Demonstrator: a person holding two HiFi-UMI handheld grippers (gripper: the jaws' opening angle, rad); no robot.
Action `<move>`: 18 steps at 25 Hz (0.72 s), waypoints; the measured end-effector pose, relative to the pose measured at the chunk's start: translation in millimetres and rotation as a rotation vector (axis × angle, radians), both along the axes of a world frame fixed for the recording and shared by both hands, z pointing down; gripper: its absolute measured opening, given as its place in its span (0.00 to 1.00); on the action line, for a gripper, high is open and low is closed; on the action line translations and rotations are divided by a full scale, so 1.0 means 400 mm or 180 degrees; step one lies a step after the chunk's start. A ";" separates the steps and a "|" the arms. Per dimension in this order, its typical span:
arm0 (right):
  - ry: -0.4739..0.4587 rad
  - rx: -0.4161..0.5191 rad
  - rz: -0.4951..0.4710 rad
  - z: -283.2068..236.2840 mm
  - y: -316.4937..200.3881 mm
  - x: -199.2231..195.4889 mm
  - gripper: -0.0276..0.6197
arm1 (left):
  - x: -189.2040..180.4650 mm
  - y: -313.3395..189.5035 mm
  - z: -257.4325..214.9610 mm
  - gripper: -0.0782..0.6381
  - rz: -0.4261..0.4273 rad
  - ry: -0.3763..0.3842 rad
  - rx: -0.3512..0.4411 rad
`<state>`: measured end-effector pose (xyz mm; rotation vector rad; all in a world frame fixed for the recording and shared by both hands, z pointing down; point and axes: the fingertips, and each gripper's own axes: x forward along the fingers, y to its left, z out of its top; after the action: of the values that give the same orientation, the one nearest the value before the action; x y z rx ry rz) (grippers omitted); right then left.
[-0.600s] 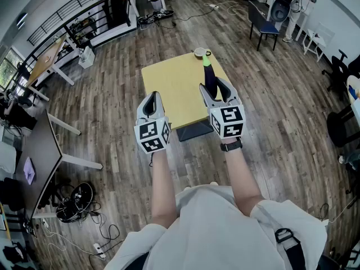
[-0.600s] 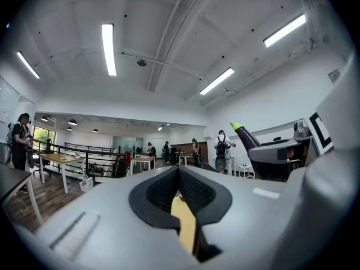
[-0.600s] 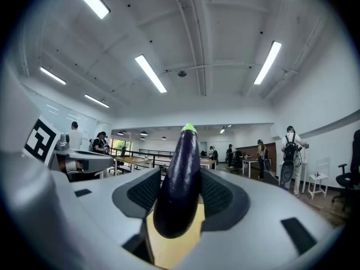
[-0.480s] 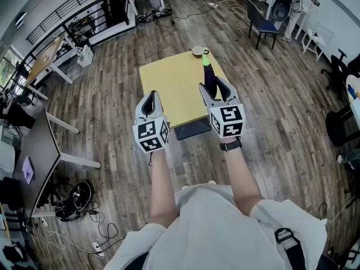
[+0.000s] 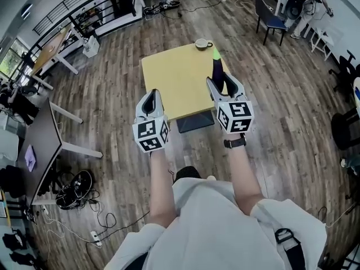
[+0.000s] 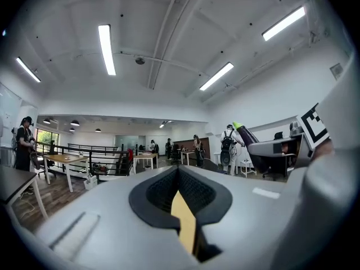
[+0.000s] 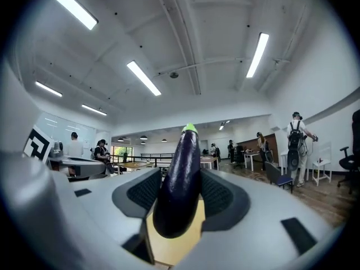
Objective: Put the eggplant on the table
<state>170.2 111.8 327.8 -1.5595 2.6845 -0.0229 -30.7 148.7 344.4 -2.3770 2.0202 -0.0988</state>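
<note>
Wood-plank floor [image 5: 112, 83] fills the head view of an open workshop, with a square yellow table [image 5: 174, 77] in the middle. A person in a pale shirt [image 5: 225, 224] stands at the table's near side, both forearms stretched forward and a grey gripper in each hand. A dark table [image 5: 39, 145] runs along the left and a blue chair [image 5: 270, 18] stands well apart at the upper right.

The right gripper [image 5: 223, 82] reaches over the table's right edge, its jaws standing wide and clamped on the eggplant [image 5: 217, 66]. In the right gripper view that gripper [image 7: 180, 190] has both dark pads pressed to the flanks of the eggplant [image 7: 181, 173]. The glossy purple body juts out past the jaw tips, its green stem end farthest from the person. Yellow tabletop shows in the gap under it.

The left gripper [image 5: 150, 97] hangs just short of the table's near left corner. In the left gripper view its [image 6: 179, 176] jaws are drawn together with nothing between them, only a slit of yellow below the pads.

A small cup [image 5: 201, 43] sits at the table's far edge, just beyond the eggplant's green tip.
</note>
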 end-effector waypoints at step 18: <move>0.0125 -0.0129 -0.0214 0.076 -0.293 -0.144 0.39 | -0.090 -0.322 0.044 0.12 0.0068 0.0105 0.0003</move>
<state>112.7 -5.4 358.4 -1.4951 2.7829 -0.0494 -66.6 20.1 361.9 -2.4149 2.0074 -0.0586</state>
